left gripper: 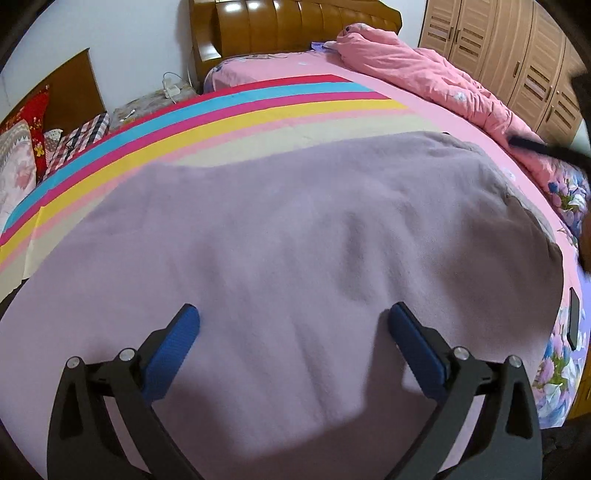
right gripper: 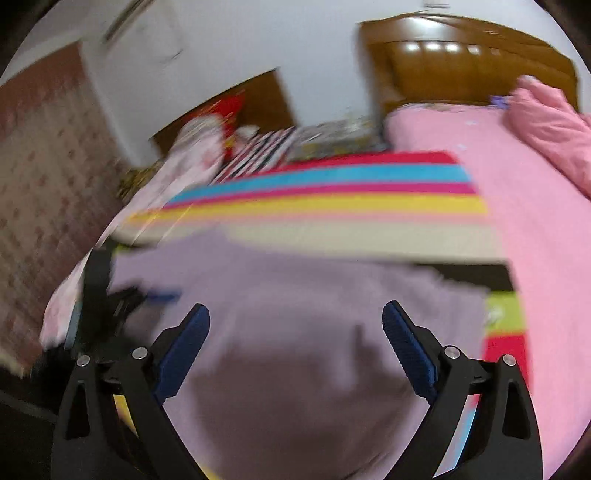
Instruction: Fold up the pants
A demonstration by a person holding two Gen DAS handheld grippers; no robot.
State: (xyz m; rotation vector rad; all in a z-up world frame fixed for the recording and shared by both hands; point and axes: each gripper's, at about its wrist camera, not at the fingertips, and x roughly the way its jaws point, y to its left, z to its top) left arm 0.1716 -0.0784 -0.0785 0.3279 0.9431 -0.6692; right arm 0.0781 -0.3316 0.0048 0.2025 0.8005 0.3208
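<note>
The lilac fleece pants (left gripper: 295,240) lie spread flat on a rainbow-striped cloth (left gripper: 221,114) on the bed. My left gripper (left gripper: 295,314) hovers low over the near part of the pants, open and empty. In the blurred right wrist view the same pants (right gripper: 295,295) fill the middle, and my right gripper (right gripper: 295,314) is open and empty above them. The left gripper (right gripper: 122,299) shows as a dark shape at the pants' left edge. A dark blurred part of the right tool (left gripper: 546,149) shows at the far right of the left wrist view.
A crumpled pink quilt (left gripper: 424,70) lies along the bed's right side. A wooden headboard (left gripper: 295,26) stands at the back, wardrobes (left gripper: 517,55) to the right. Pillows and folded cloths (left gripper: 37,147) pile at the left. A dark phone-like object (left gripper: 574,325) lies at the bed's right edge.
</note>
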